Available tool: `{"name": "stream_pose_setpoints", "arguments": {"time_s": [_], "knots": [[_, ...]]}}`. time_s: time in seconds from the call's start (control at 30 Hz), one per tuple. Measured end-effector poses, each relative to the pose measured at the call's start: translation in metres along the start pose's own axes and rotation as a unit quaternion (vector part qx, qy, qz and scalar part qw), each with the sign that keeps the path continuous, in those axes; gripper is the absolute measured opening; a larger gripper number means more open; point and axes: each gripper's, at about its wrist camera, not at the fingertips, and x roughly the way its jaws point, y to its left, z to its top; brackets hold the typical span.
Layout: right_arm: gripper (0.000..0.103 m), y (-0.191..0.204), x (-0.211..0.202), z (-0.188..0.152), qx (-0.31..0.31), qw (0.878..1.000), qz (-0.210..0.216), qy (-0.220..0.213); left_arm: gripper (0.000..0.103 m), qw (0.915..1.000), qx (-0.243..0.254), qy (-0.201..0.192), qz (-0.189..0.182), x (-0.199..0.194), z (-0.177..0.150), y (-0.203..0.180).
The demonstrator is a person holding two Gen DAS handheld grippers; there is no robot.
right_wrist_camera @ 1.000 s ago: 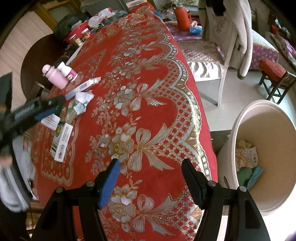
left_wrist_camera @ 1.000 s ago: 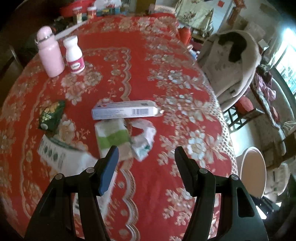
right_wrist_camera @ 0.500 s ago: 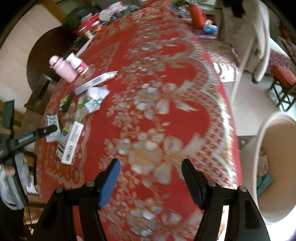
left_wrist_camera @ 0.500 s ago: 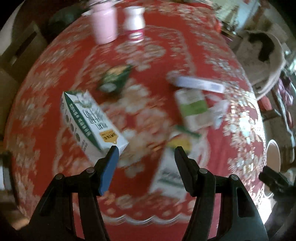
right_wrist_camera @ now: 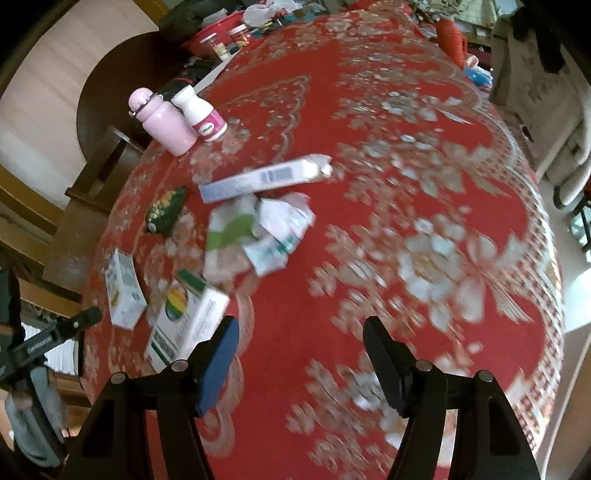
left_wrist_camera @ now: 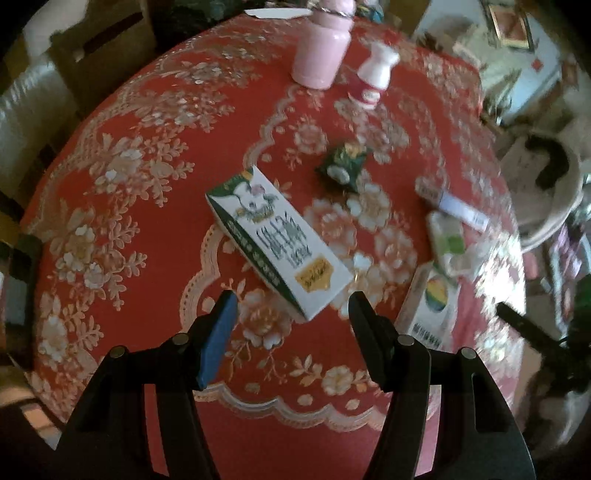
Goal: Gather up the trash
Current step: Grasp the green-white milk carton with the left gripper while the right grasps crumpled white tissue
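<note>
A white and green milk carton (left_wrist_camera: 277, 242) lies flat on the red tablecloth just beyond my left gripper (left_wrist_camera: 291, 306), which stands open and empty above the cloth. The same carton (right_wrist_camera: 123, 290) shows at the table's left edge in the right wrist view. My right gripper (right_wrist_camera: 299, 332) is open with nothing between its fingers; a flat white box with a rainbow mark (right_wrist_camera: 186, 325) lies just left of its blue pad. Beyond lie crumpled green and white wrappers (right_wrist_camera: 255, 232), a long blue-white box (right_wrist_camera: 264, 179) and a dark green packet (right_wrist_camera: 164, 210).
A pink bottle (left_wrist_camera: 323, 46) and a white jar with a red label (left_wrist_camera: 373, 79) stand at the far side. Wooden chairs (left_wrist_camera: 22, 122) line the table's left edge. The other gripper's black tip (right_wrist_camera: 75, 321) reaches in at the left. Jars and clutter (right_wrist_camera: 225, 35) fill the far end.
The left gripper has swung left across the table: the milk carton now lies ahead of it. The right gripper has moved left from the bin side toward the trash pile; the bin is out of view.
</note>
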Motion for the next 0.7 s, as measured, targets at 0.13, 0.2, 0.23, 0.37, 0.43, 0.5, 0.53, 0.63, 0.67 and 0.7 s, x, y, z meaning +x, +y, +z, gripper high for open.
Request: {"name": "stream_pose_setpoints", "arguments": {"time_s": [0.13,0.2,0.23,0.37,0.43,0.5,0.53,0.63,0.67,0.7], "knots": [[0.068,0.007,0.009,0.012,0.007,1.0,0.0,0.001,0.062,0.9991,-0.04,-0.011,-0.01,0.005,0.011,0.01],[0.068,0.01,0.015,0.018,0.013,1.0,0.0,0.003,0.062,0.9977,-0.066,-0.015,-0.001,0.013,0.017,0.016],[0.068,0.012,0.017,0.02,0.016,1.0,0.001,0.003,0.062,0.9967,-0.079,-0.016,0.005,0.017,0.02,0.019],[0.068,0.014,0.023,0.028,0.021,1.0,-0.005,0.0,0.062,0.991,-0.131,-0.026,0.016,0.029,0.028,0.028],[0.068,0.013,0.026,0.031,0.024,1.0,-0.01,-0.002,0.062,0.9898,-0.14,-0.026,0.008,0.036,0.032,0.027],[0.068,0.011,0.03,0.035,0.03,0.999,-0.016,-0.004,0.062,0.9906,-0.135,-0.024,0.001,0.041,0.036,0.021],[0.068,0.009,0.032,0.036,0.033,0.999,-0.018,-0.004,0.062,0.9914,-0.129,-0.023,-0.001,0.044,0.037,0.017],[0.068,0.006,0.036,0.039,0.038,0.999,-0.019,-0.005,0.062,0.9943,-0.106,-0.016,0.001,0.053,0.042,0.006],[0.068,0.005,0.038,0.04,0.037,0.999,-0.022,-0.007,0.062,0.9952,-0.098,-0.009,0.006,0.057,0.044,0.003],[0.068,0.004,0.041,0.041,0.037,0.999,-0.026,-0.007,0.062,0.9958,-0.091,-0.001,0.009,0.061,0.044,0.001]]}}
